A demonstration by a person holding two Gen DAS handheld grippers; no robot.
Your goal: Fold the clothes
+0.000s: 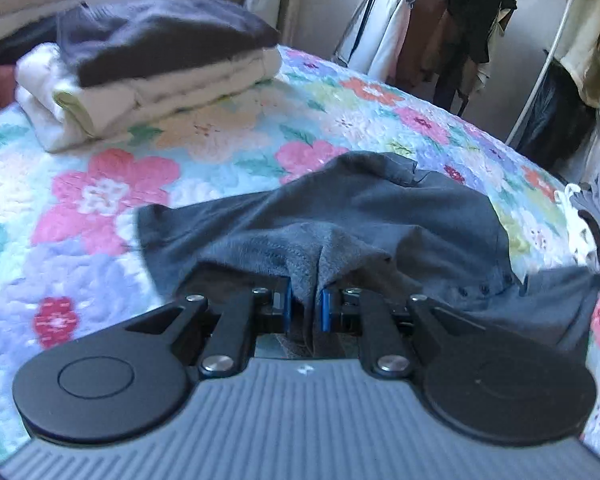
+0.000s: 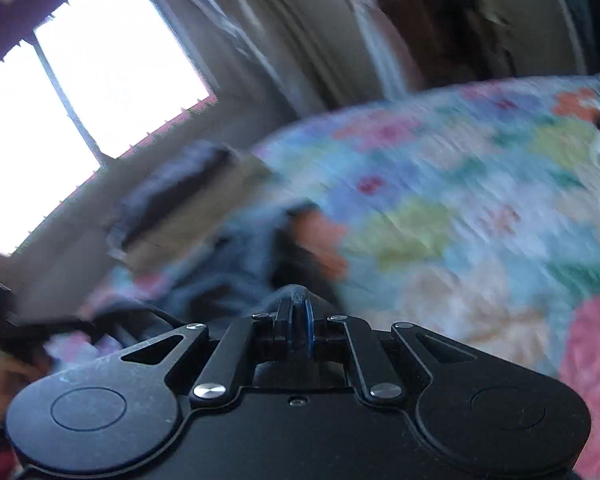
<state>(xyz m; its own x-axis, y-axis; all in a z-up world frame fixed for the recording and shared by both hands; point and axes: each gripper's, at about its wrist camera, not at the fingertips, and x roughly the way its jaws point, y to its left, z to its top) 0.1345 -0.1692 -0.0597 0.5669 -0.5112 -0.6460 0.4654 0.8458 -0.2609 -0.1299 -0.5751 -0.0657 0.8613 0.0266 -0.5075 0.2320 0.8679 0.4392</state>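
Note:
A dark grey garment [image 1: 340, 216] lies bunched on the floral quilt [image 1: 112, 184] of a bed. My left gripper [image 1: 306, 300] is shut on a fold of it, and the cloth drapes forward over the fingers. In the blurred right wrist view my right gripper [image 2: 298, 312] is shut on a thin edge of the same grey garment [image 2: 236, 264], which trails off to the left above the quilt [image 2: 460, 200]. A stack of folded clothes [image 1: 148, 68], dark on top and cream below, sits at the bed's far left.
A clothes rack with hanging garments [image 1: 452, 32] stands beyond the bed's far edge. More loose clothes [image 1: 596, 220] lie at the right edge of the bed. A bright window [image 2: 80, 100] shows in the right wrist view.

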